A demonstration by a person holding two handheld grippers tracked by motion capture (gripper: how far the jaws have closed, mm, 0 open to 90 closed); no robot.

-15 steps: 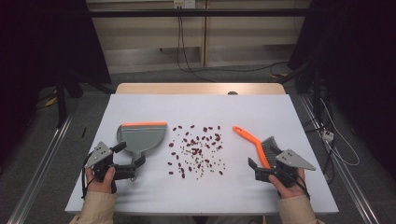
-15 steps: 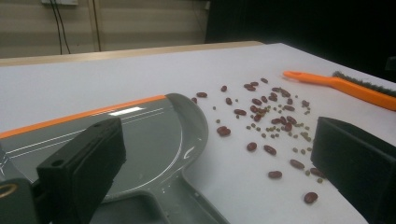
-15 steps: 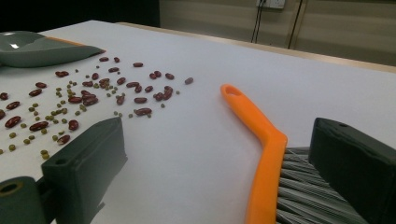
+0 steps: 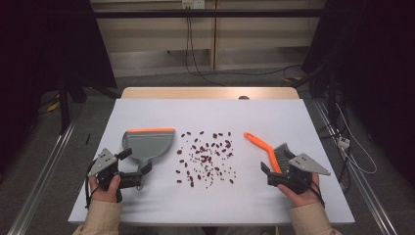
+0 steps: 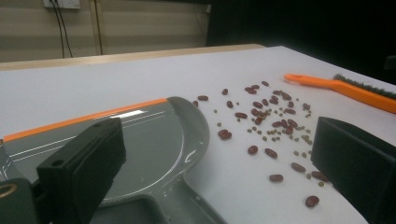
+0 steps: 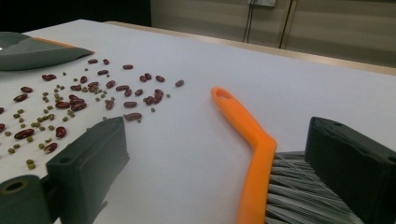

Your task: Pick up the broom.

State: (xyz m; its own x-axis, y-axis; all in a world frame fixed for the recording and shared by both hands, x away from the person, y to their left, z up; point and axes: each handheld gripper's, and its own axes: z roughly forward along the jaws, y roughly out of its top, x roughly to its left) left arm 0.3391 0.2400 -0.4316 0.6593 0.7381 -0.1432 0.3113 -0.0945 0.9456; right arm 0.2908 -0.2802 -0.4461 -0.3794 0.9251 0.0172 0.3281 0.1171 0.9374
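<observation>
A grey dustpan (image 4: 147, 142) with an orange front edge lies on the white table (image 4: 210, 112), left of a scatter of red beans and small green peas (image 4: 205, 157). My left gripper (image 4: 134, 165) is open at the pan's near end. In the left gripper view the dustpan (image 5: 140, 140) has its handle between the left gripper's (image 5: 219, 179) jaws, untouched. On the right lies an orange-handled brush (image 4: 259, 143). My right gripper (image 4: 274, 172) is open around its bristle end. The right gripper view shows the brush (image 6: 250, 135) between the right gripper's (image 6: 222, 175) wide jaws, the far pad beside the grey bristles (image 6: 299, 193).
The beans (image 5: 266, 121) spread over the table's middle between pan and brush (image 5: 345, 88). The dustpan (image 6: 32, 51) shows far left in the right gripper view, with beans (image 6: 70, 102) near it. Metal rails and cables run along the floor beside the table.
</observation>
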